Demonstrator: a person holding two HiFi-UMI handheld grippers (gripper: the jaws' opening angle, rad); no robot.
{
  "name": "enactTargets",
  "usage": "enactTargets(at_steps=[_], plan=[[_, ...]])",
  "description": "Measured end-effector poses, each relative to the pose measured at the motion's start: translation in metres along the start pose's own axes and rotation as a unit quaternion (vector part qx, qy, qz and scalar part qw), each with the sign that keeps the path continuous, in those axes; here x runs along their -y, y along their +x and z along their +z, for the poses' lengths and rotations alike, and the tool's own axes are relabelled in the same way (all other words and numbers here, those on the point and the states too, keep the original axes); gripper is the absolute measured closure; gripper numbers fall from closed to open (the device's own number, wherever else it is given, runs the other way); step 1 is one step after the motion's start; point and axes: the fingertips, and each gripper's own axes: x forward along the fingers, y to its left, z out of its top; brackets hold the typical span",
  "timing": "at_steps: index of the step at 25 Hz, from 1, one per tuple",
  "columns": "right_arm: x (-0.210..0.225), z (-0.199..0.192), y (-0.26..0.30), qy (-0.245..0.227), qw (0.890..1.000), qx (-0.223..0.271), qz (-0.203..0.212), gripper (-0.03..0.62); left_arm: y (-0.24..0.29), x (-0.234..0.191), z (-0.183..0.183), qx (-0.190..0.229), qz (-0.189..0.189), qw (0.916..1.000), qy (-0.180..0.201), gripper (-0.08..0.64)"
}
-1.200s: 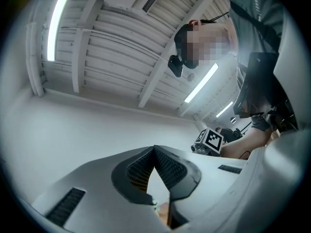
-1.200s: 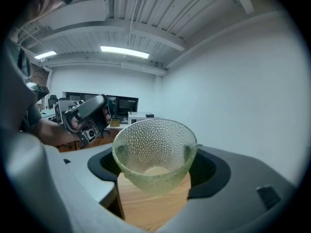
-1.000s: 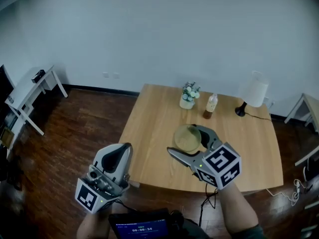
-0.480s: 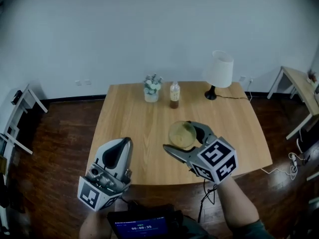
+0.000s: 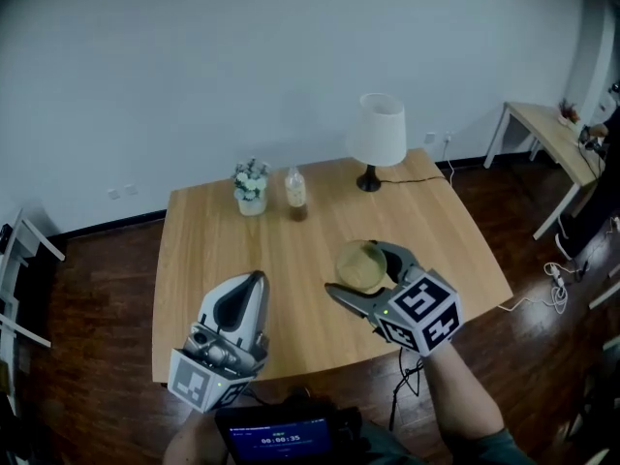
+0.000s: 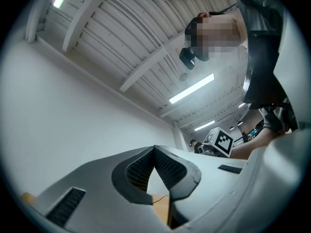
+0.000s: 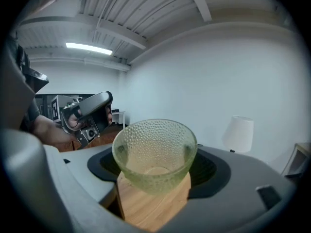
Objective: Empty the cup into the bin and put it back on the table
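Right claw (image 5: 356,269) clamps the glass cup (image 7: 154,152) above the desk (image 5: 223,260); left claw (image 5: 256,277) is closed on nothing. The slick glass may slip.

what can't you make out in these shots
Bin: in no view, so its place is unknown.
Bottle label: too small in the head view.
Screen: cut off by the head view's bottom edge, print too small.
Table under the glass cup: hidden by the cup and right gripper in the head view.
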Motion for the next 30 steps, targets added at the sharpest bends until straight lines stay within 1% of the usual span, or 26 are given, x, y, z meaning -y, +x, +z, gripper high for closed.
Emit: enactTargets(at_steps=[1, 4, 6, 8, 9, 13, 17, 21, 24, 26, 30], plan=[[0.006, -0.003, 0.0, 0.005, 1.0, -0.001, -0.007, 0.196, 0.004, -0.005, -0.006, -0.003, 0.003, 1.0, -0.005, 0.558], [0.021, -0.013, 0.004, 0.018, 0.999, -0.013, -0.026, 0.196, 0.012, -0.019, -0.03, -0.021, 0.001, 0.9988, -0.043, 0.558], [0.031, -0.019, 0.007, 0.025, 0.999, -0.02, -0.038, 0.196, 0.02, -0.027, -0.041, -0.029, -0.003, 0.9984, -0.048, 0.558], [0.04, -0.025, 0.011, 0.035, 0.998, -0.024, -0.049, 0.196, 0.028, -0.038, -0.049, -0.032, 0.001, 0.9986, -0.042, 0.558], [0.045, -0.028, 0.014, 0.04, 0.997, -0.027, -0.055, 0.196, 0.031, -0.044, -0.055, -0.037, 0.003, 0.9982, -0.046, 0.558], [0.066, -0.044, 0.025, 0.056, 0.994, -0.043, -0.078, 0.196, 0.039, -0.058, -0.084, -0.06, 0.002, 0.9941, -0.09, 0.558], [0.083, -0.058, 0.031, 0.072, 0.992, -0.049, -0.092, 0.196, 0.04, -0.064, -0.11, -0.083, -0.004, 0.991, -0.105, 0.558], [0.099, -0.072, 0.027, 0.077, 0.991, -0.057, -0.091, 0.196, 0.049, -0.058, -0.125, -0.095, 0.005, 0.9895, -0.109, 0.558], [0.121, -0.083, 0.021, 0.084, 0.991, -0.062, -0.089, 0.196, 0.063, -0.051, -0.138, -0.105, 0.017, 0.9884, -0.109, 0.558], [0.134, -0.09, 0.018, 0.088, 0.991, -0.06, -0.08, 0.196, 0.07, -0.044, -0.151, -0.117, 0.033, 0.9863, -0.112, 0.558], [0.152, -0.106, 0.014, 0.08, 0.994, -0.059, -0.054, 0.196, 0.083, -0.03, -0.181, -0.148, 0.063, 0.9804, -0.113, 0.558]])
